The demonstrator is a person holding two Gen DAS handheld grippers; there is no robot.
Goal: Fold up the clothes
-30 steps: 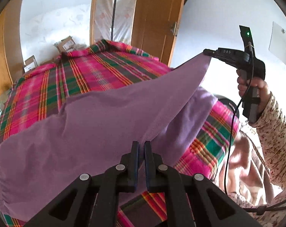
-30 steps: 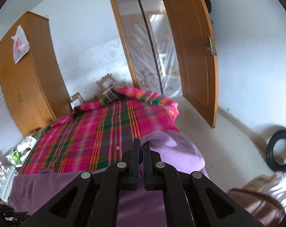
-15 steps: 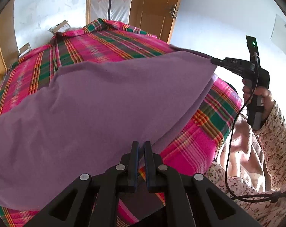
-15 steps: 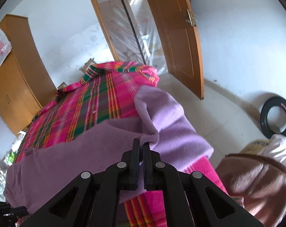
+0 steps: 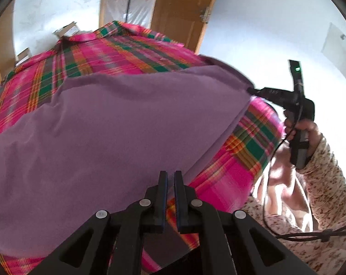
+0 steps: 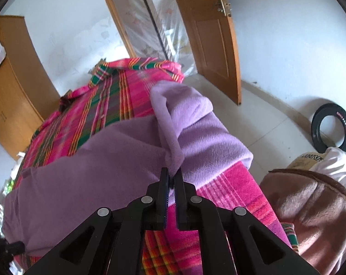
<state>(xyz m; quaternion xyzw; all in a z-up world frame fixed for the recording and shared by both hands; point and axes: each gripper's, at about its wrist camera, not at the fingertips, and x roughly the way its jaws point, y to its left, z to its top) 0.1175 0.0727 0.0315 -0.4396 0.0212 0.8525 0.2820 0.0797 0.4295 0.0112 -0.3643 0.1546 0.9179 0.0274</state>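
A purple fleece garment (image 5: 118, 133) lies spread over a bed with a pink and green plaid cover (image 5: 99, 55). At the near edge of the cloth, my left gripper (image 5: 170, 177) is shut on the garment. My right gripper (image 6: 171, 176) is shut on a bunched fold of the same garment (image 6: 191, 135) near the bed's right edge. In the left wrist view the right gripper (image 5: 253, 89) pinches the cloth's far right corner, held by a hand (image 5: 308, 130) in a floral sleeve. The cloth lies doubled, and its lower layer is mostly hidden.
An open wooden door (image 6: 209, 36) and a plastic-covered doorway stand beyond the bed. A wooden wardrobe (image 6: 12, 80) is at the left. A black tyre (image 6: 331, 128) lies on the white floor at the right, beside a brown padded seat (image 6: 310, 210). Cardboard boxes (image 5: 65, 28) sit behind the bed.
Both grippers have come down and forward with the purple garment. Its raised top layer now lies lower and flatter over the bed, and the right gripper sits near the bed's edge.
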